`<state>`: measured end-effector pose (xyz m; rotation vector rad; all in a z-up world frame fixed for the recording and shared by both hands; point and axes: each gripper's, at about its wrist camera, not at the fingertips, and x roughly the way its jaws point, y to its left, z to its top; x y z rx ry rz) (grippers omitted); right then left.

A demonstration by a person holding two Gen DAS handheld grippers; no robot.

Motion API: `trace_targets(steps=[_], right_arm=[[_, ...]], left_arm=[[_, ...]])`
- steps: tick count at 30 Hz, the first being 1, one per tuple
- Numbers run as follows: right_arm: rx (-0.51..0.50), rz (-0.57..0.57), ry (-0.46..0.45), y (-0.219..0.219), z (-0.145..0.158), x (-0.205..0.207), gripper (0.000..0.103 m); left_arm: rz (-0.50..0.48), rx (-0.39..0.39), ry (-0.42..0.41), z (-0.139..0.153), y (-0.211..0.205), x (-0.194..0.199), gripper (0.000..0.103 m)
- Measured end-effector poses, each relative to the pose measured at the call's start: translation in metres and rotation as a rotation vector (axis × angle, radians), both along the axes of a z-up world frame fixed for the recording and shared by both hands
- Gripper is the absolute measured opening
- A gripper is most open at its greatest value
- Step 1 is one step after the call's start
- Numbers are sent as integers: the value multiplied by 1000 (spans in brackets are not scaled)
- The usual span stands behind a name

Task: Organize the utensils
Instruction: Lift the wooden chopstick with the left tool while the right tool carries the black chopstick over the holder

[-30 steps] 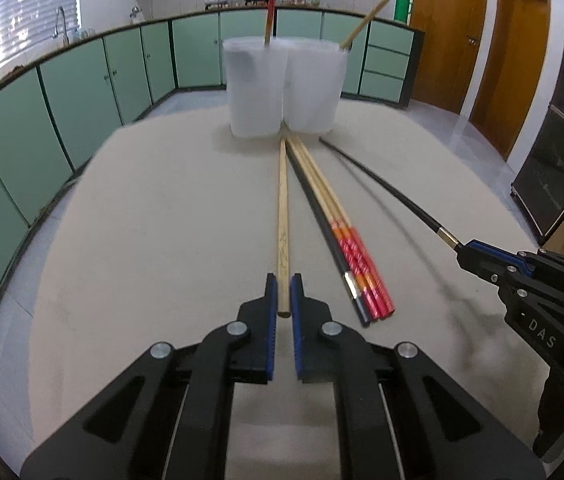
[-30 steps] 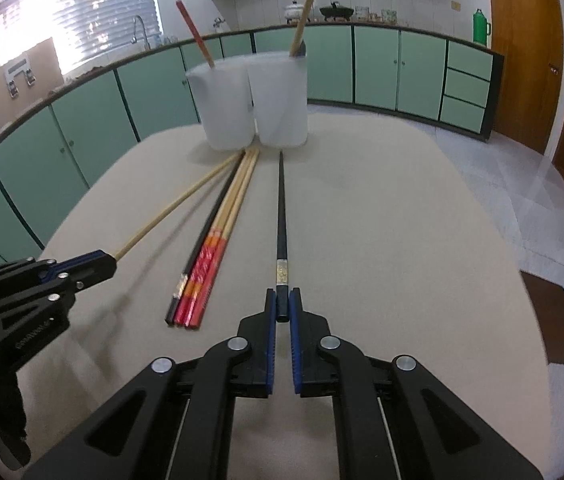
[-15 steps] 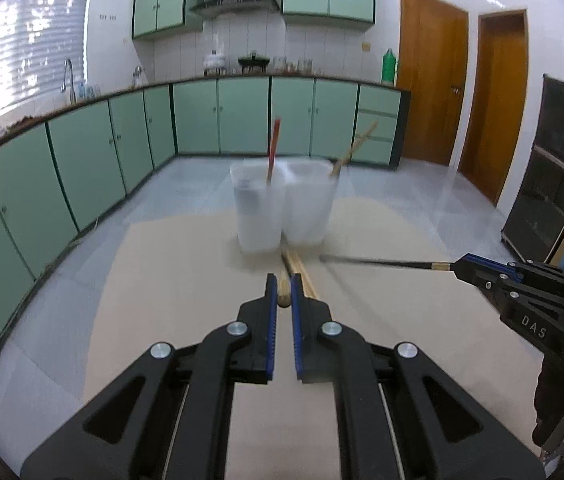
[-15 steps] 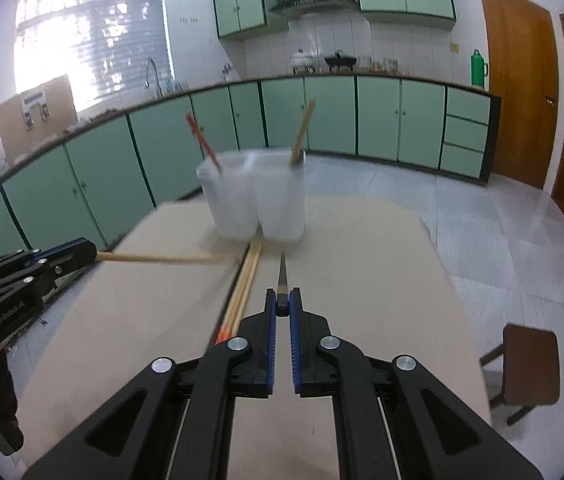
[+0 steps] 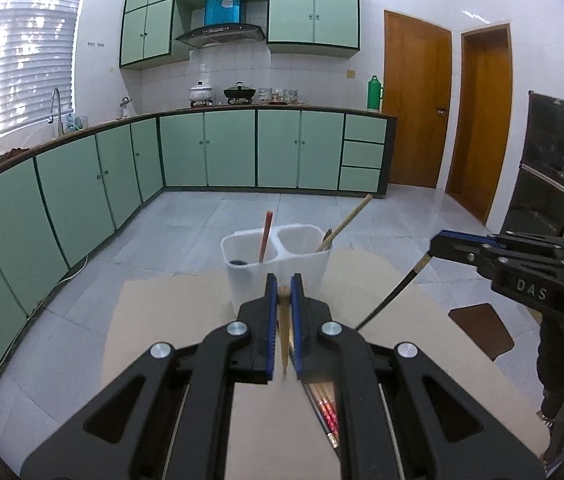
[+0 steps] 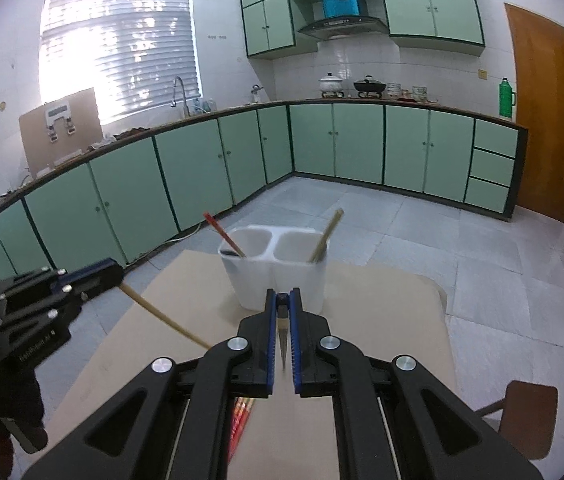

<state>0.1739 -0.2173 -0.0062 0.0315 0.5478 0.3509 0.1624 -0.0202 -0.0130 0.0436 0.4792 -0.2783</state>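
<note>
Chopsticks are the business here: the left gripper is clamped on the thick end of a wooden chopstick, whose thin tip hangs down between and below the jaws, and the right gripper is pinched the same way on a black chopstick. Each stick is held by its top so the point hangs free, which suits dropping it tip-first into a cup. Just ahead of and below both grippers stands the white holder with two compartments; a red chopstick leans in its left well and a wooden one in its right, likely a sorting by kind. Seen from the left wrist, the right gripper is off to the right with the black stick slanting down from it; from the right wrist, the left gripper sits to the left with its stick angled down likewise. More chopsticks lie on the table beneath the jaws, left for later. My guess is the wooden stick goes to the right well.
</note>
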Motion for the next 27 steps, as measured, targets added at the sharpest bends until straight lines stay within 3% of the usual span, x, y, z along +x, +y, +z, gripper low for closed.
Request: trace_targets(steps=[9,20,27], right_arm=[[-12,48,-68,3,42,12,6],[8,18,-247,1,125,45,6],[6,-15,-239,9,117,96,6]], left_arm=[[-35,-15,-73,34,-4,7,6],[-36,-16,-303,115,-28,33,6],[9,-6,-300,108,-35,84,6]])
